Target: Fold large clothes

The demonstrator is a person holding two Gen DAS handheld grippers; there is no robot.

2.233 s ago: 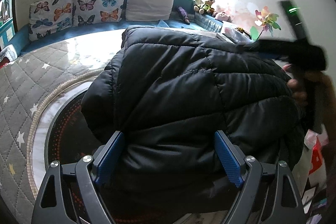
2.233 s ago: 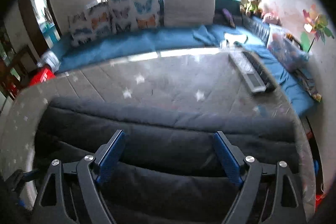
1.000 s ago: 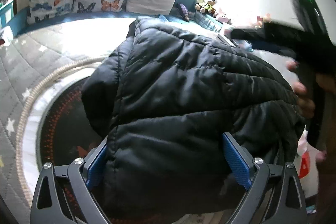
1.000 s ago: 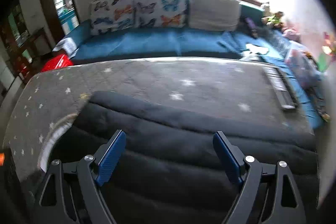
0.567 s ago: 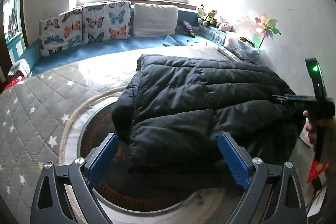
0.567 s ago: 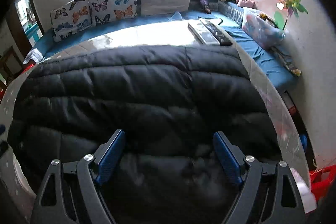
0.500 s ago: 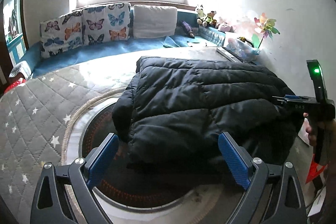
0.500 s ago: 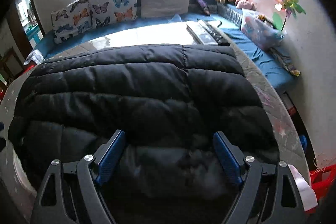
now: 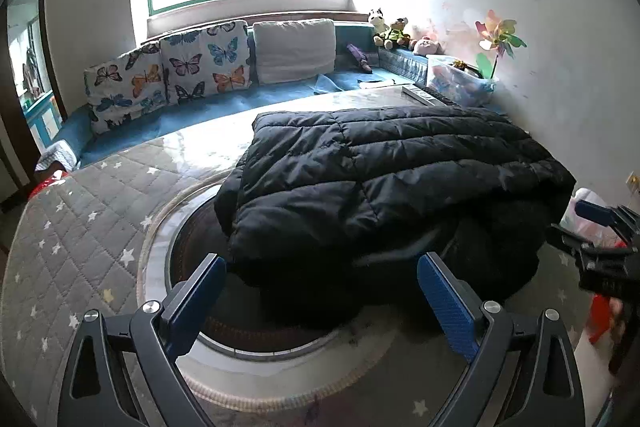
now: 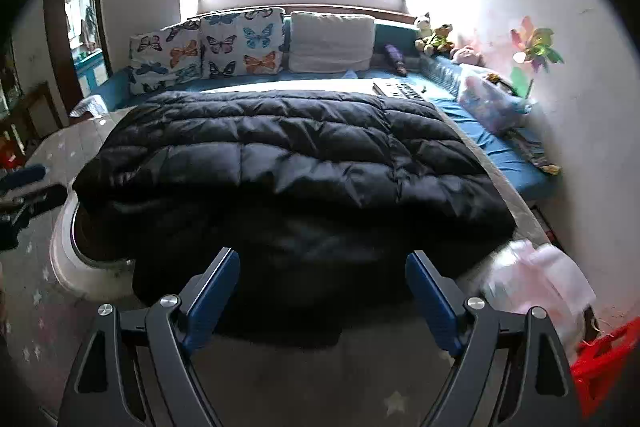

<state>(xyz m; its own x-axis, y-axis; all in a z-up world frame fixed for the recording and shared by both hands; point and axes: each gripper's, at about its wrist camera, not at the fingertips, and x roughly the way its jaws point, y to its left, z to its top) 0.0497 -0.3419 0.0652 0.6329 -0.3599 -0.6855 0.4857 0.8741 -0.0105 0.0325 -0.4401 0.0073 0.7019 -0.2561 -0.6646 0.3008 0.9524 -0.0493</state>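
1. Left gripper (image 9: 322, 301), black frame with blue ribbed pads: bottom centre of the left wrist view. Jaws spread wide, nothing between them, held clear of the fabric.

2. Right gripper (image 10: 322, 291), same make: bottom centre of the right wrist view. Jaws likewise spread and empty, just short of the near hem.

3. Black quilted puffer jacket (image 9: 384, 179): centre of both views, lying folded over on itself on the grey star-quilted table cover (image 9: 80, 227). The top layer overhangs a looser, shadowed under-layer at the near edge. Its left side bulges over the round dark glass inset with white rim (image 9: 192, 259).

4. Step in hand, as judged: a fold has been laid and both tools are free; what remains looks like tidying or a further fold. To do it well, each gripper should bite the near hem through both layers, at matching points on either side, since slippery padded fabric tends to slide and spring open. Lift evenly, carry over, and press down before letting go, so trapped air does not undo the fold.

5. Grey keyboard-like slab (image 10: 396, 91): upper right, at the jacket's far edge; keep the fold short of it.

6. Butterfly-print cushions (image 9: 168, 75): upper left, on the blue window bench (image 9: 288, 93).
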